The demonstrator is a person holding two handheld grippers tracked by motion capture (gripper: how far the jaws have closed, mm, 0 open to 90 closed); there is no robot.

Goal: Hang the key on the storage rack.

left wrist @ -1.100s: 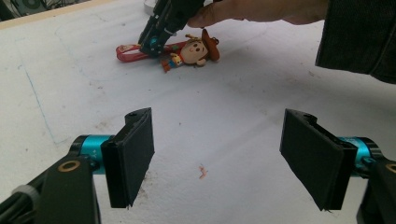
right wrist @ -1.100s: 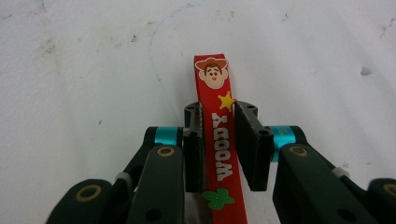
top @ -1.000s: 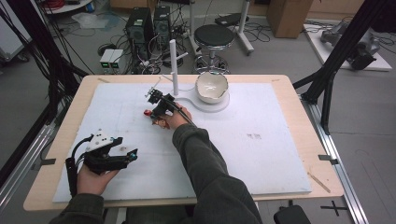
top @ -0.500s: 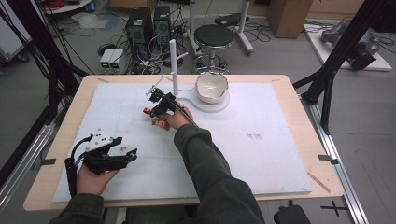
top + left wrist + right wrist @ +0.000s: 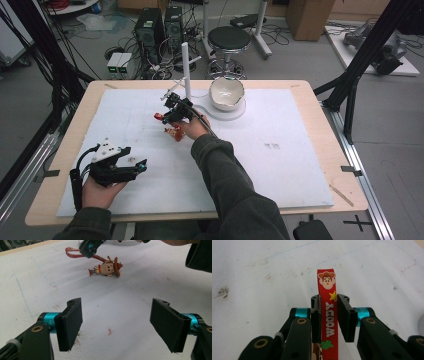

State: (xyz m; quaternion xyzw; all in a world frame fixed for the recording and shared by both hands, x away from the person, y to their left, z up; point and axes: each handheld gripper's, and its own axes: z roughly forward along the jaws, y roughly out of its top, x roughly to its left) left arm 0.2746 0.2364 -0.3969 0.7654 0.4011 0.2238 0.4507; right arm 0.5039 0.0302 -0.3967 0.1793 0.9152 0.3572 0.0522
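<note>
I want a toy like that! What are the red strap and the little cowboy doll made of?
The red strap looks like flat woven fabric ribbon with a matte finish: it is thin, printed with letters and a star, and pinched by the right hand-held gripper. The cowboy doll seems to be smooth moulded plastic or rubber, with a slight shine; which one is hard to tell.

Right gripper [image 5: 329, 317] pinches a red strap [image 5: 327, 302] — cartoon cowboy face printed on it — above the white mat [image 5: 262, 277].
</note>
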